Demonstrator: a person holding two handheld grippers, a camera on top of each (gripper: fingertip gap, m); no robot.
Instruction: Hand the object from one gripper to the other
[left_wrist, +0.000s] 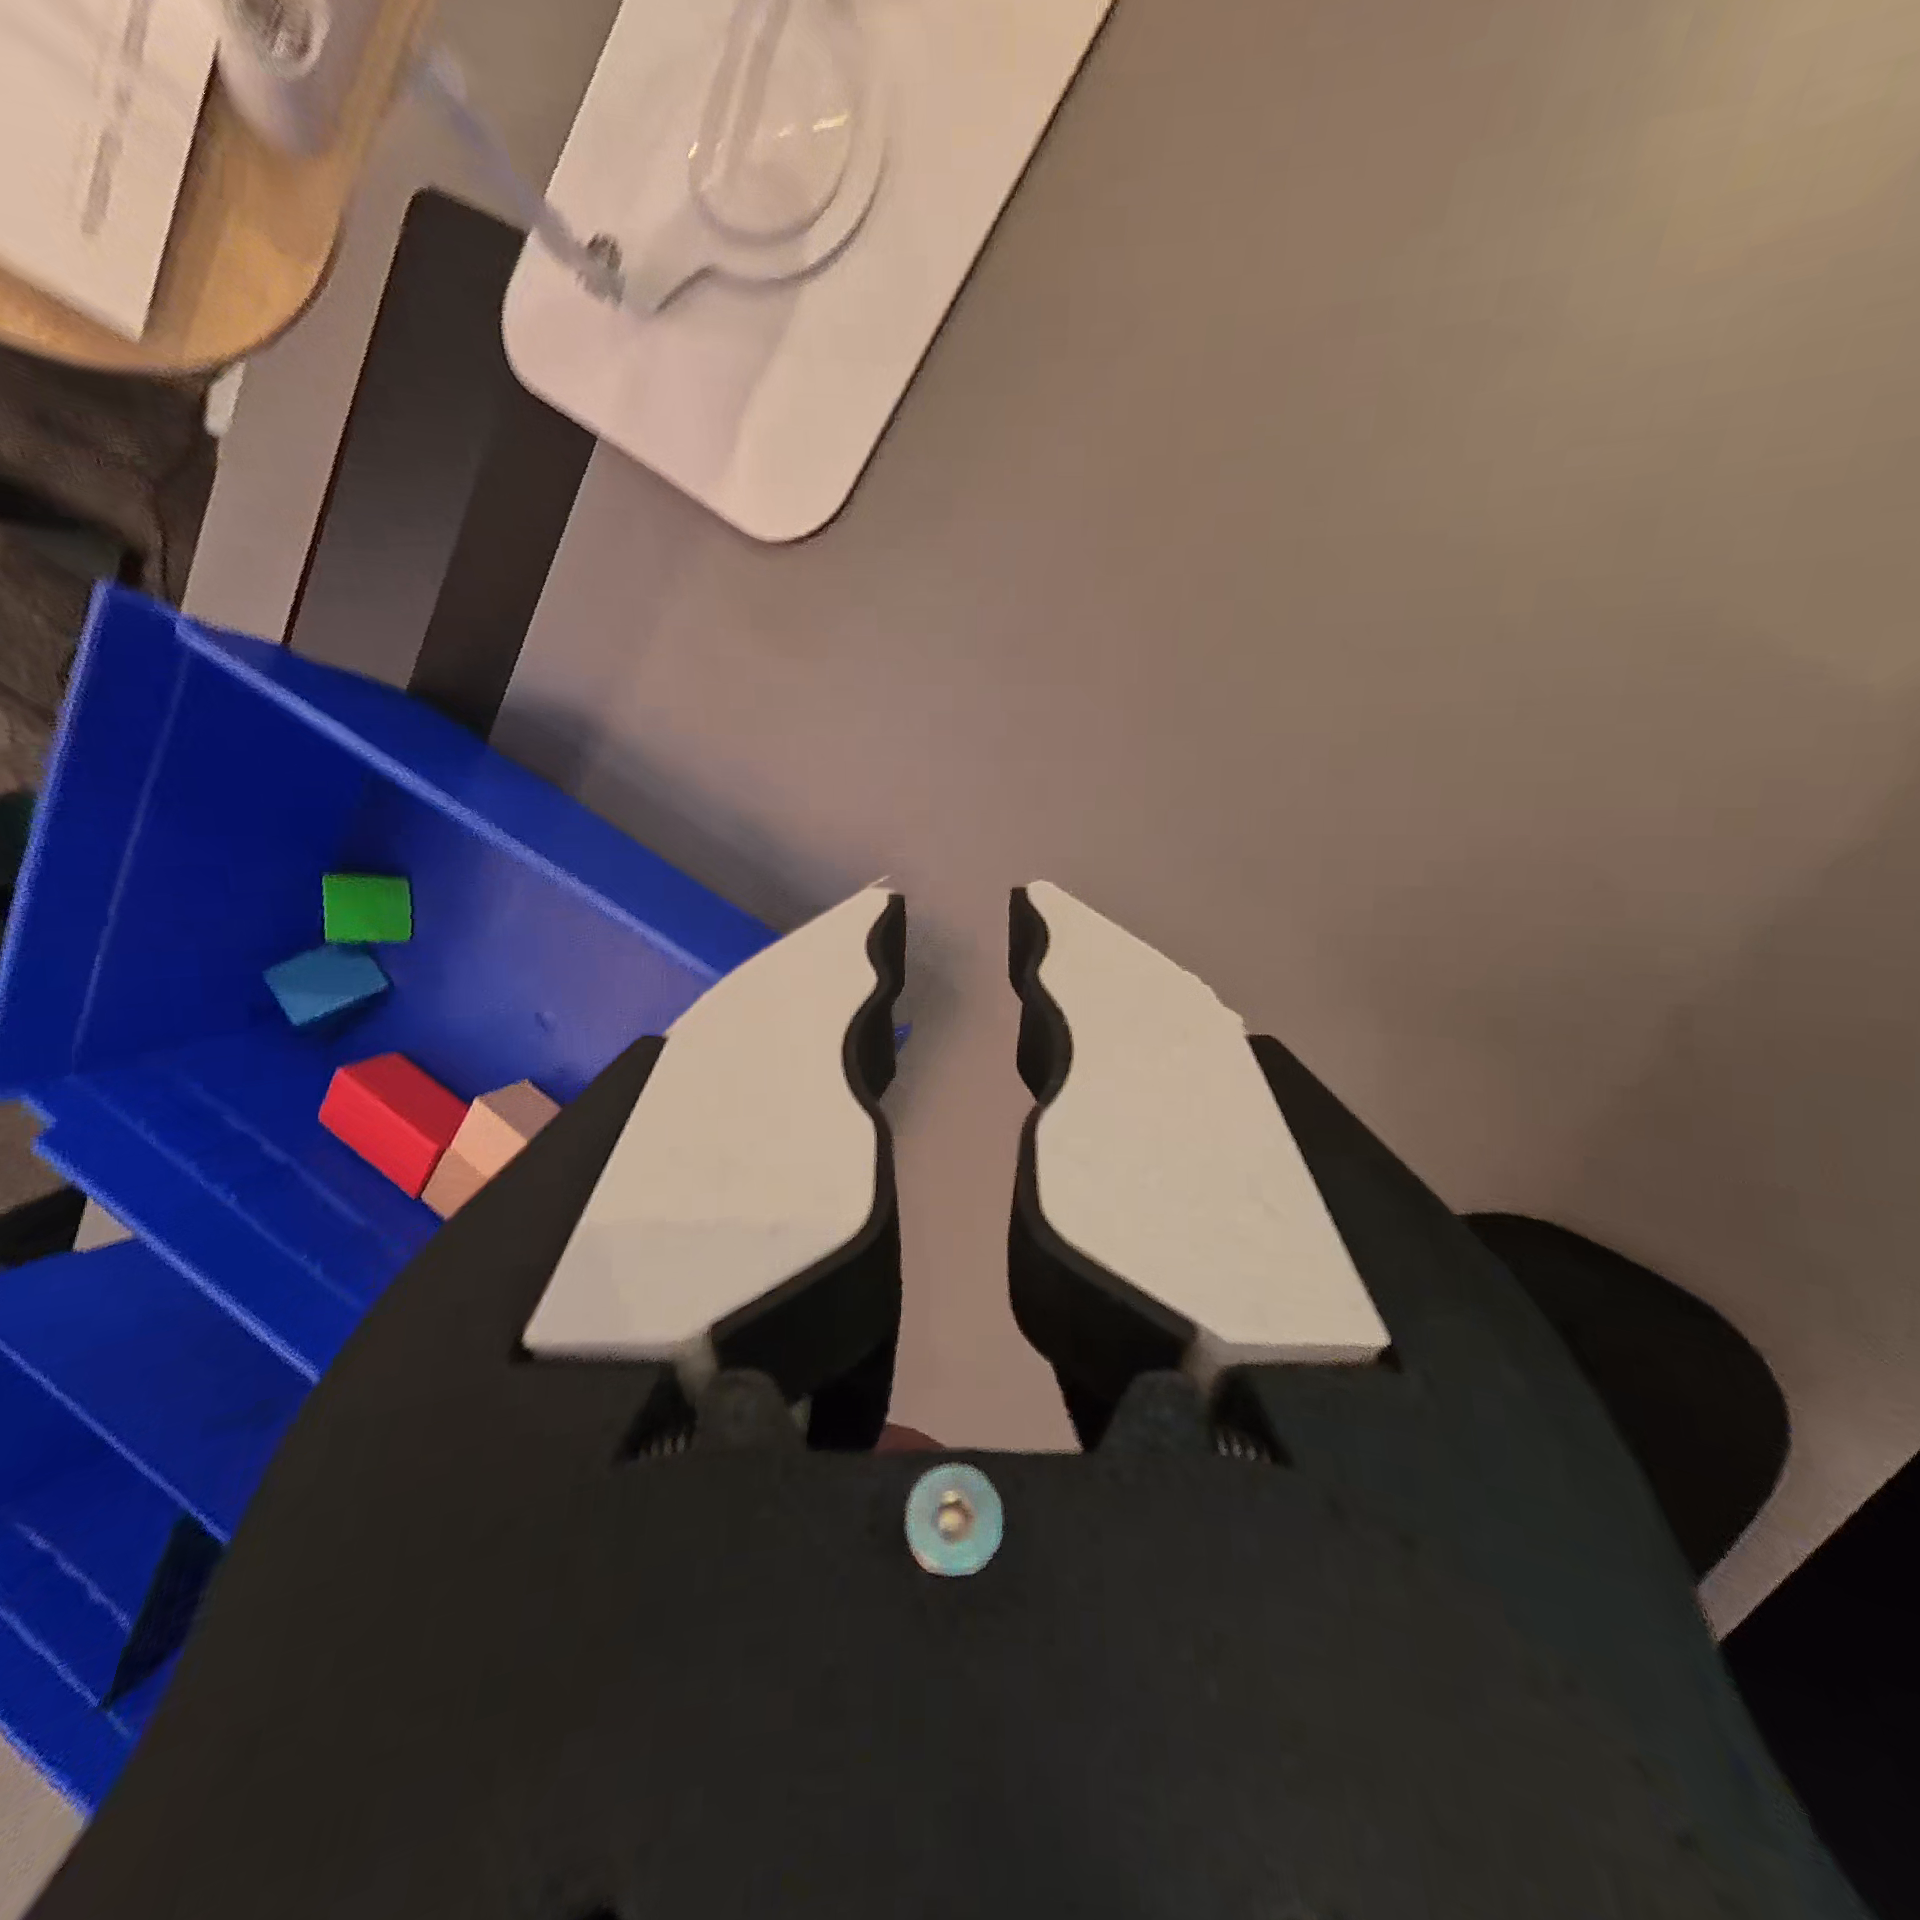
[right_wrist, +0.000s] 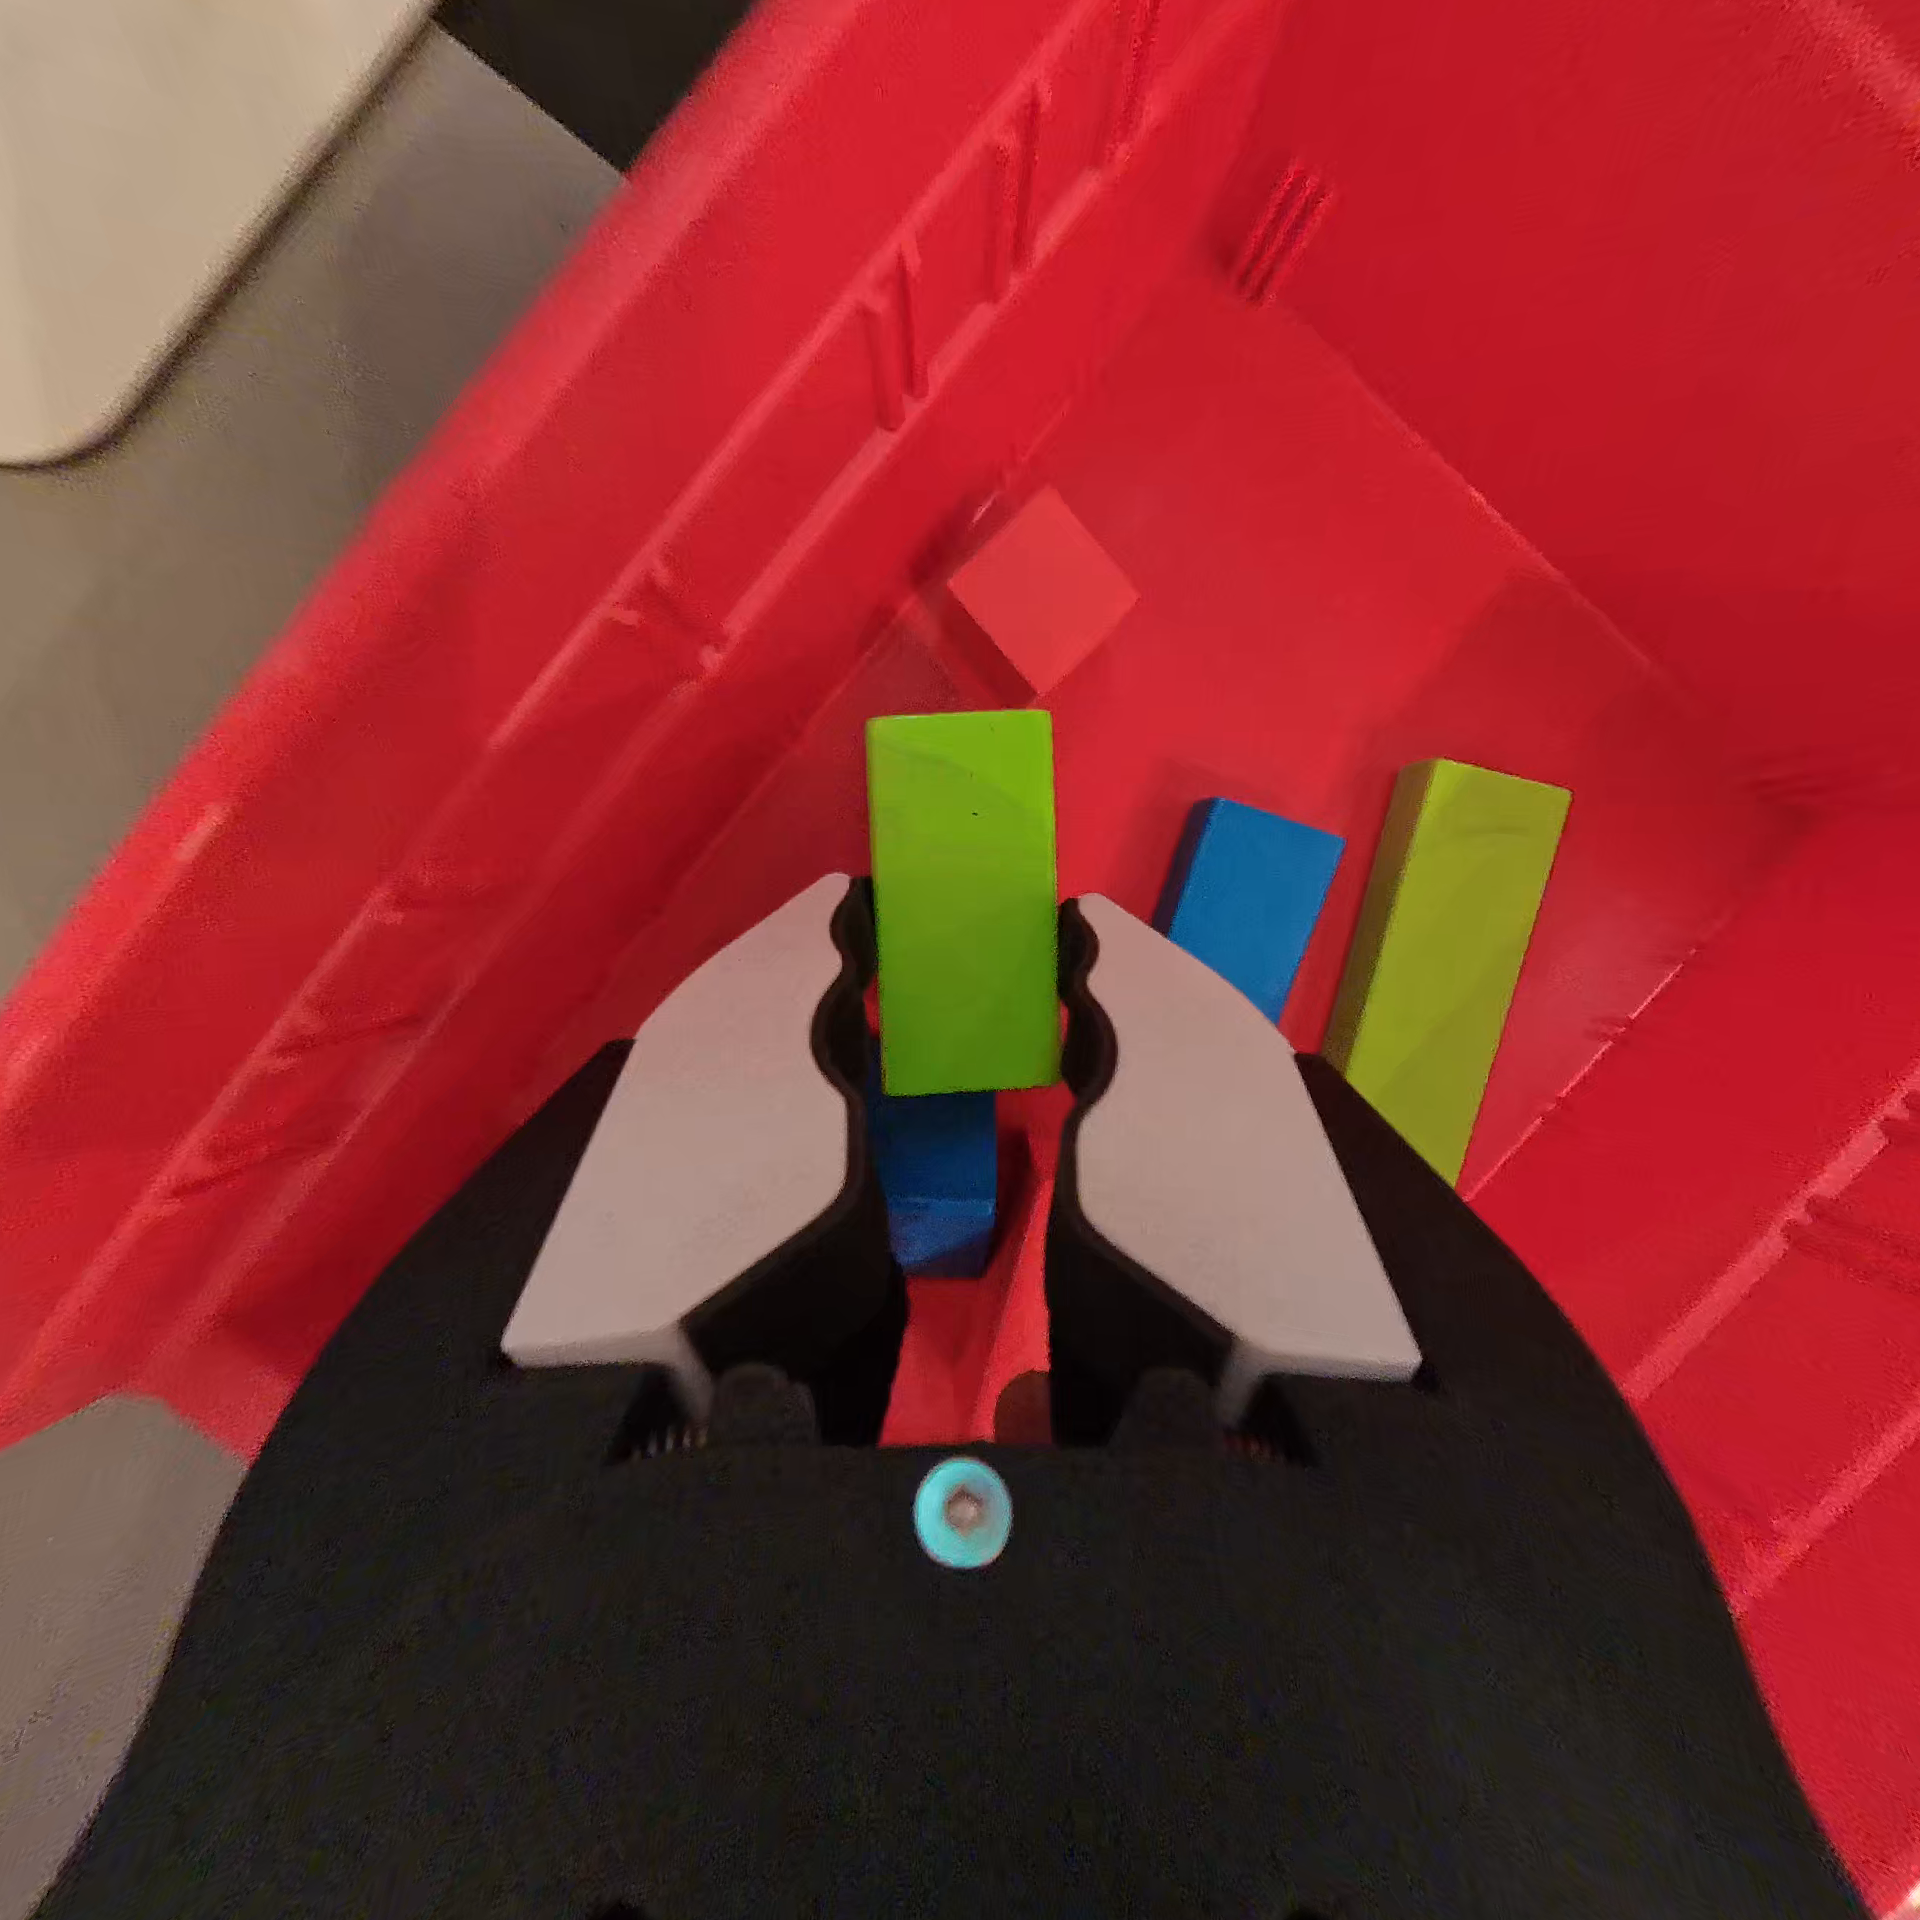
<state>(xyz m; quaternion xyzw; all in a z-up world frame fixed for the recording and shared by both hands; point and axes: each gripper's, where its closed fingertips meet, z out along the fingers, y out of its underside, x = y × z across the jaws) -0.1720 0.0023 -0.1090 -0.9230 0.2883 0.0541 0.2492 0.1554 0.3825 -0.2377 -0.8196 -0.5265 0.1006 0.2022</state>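
Green block (right_wrist: 964, 904), frame centre, sits pinched in my right gripper (right_wrist: 964, 935); I'd lift straight out of the red bin (right_wrist: 1455, 312) toward my spread, empty left gripper (left_wrist: 956, 935).

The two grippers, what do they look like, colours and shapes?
Both look alike. The left gripper and the right gripper each have a broad matte black body, two pale grey tapering fingers lined with wavy black pads, and a small light blue washer with a screw at the centre. No cables or sleeves show.

Grey table (left_wrist: 1351, 520), dim warm light
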